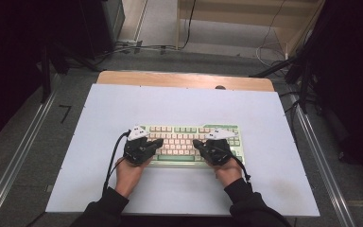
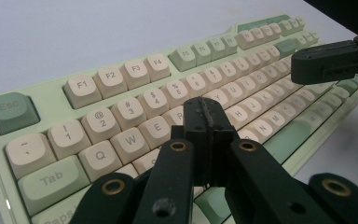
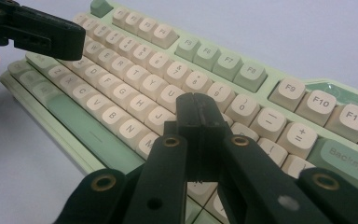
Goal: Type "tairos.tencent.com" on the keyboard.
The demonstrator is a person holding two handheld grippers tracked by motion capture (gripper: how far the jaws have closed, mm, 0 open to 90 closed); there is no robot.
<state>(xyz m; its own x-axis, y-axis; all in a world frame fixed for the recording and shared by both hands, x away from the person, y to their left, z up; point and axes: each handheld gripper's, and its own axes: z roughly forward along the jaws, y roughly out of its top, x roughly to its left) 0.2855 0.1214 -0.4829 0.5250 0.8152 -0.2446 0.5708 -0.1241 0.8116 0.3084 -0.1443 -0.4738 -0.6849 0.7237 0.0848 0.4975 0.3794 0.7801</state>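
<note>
Fingers pressed together on both, nothing pinched. Left gripper (image 2: 205,112) hovers over the R/E keys, right gripper (image 3: 198,109) over the J/K area. The mint-and-cream keyboard (image 1: 189,139) lies directly below, long axis crosswise on the white bench (image 1: 179,101), each hand nearer its own half.

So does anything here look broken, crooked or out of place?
Nothing stands out. The keyboard lies square on the white table, its keys all in their rows with no gaps visible. The left gripper and the right gripper are both shut, poised over the keys with nothing between their jaws.
</note>
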